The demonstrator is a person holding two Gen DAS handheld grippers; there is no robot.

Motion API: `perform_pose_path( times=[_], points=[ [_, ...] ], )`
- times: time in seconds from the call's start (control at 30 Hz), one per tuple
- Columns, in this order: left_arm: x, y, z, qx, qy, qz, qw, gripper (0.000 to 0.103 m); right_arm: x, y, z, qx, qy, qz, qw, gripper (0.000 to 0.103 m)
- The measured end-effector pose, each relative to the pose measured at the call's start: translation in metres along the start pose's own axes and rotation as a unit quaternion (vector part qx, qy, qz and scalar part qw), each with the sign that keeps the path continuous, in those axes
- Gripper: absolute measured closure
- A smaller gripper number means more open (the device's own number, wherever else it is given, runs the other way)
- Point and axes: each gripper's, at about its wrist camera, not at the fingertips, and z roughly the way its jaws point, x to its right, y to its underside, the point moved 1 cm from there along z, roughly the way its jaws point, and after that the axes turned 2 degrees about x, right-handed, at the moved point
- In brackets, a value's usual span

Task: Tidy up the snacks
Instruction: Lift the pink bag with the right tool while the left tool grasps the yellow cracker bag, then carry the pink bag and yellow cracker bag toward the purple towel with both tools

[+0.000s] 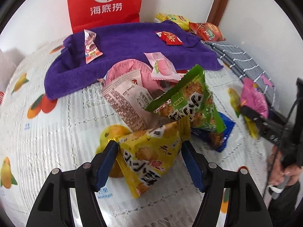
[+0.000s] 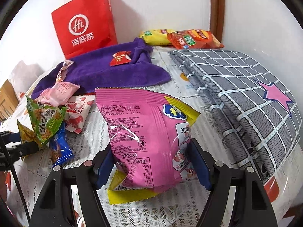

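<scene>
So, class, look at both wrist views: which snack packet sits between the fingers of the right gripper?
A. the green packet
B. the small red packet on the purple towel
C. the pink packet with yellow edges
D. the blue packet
C: in the right wrist view the pink packet stands clamped in the right gripper, while the left gripper holds a yellow packet.

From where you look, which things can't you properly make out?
- Pink container, left wrist view: buried under snack packets.
- Blue packet, left wrist view: mostly covered by the green packet.
- Red bag, left wrist view: top cut off by the frame.
- Pink packet, left wrist view: motion-blurred.
</scene>
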Motion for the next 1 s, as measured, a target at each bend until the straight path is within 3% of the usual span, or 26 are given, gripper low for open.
perform_pose_path(
  times=[0.1,0.27,0.7,1.0],
  points=[
    [0.004,0.001,-0.001,0.011,-0.013,0.014,0.9998,0.036,0.003,0.0,0.0,0.001,-0.008,0.01,1.0,0.03],
    [0.0,0.004,-0.009,0.027,-0.008,0.003,0.9996,0.045,-0.002,0.0,0.0,0.002,0.006,-0.003,1.0,0.031],
    [-0.023,-0.012,-0.06,0.058,0.013,-0.029,0.9978,0.049,-0.005,-0.001,-0.008,-0.003,0.005,0.002,1.0,0.037],
    [-0.044,-0.03,-0.078,0.076,0.015,-0.061,0.9951,0.05,-0.022,-0.047,-0.045,0.037,-0.029,-0.009,0.999,0.038]
  ],
)
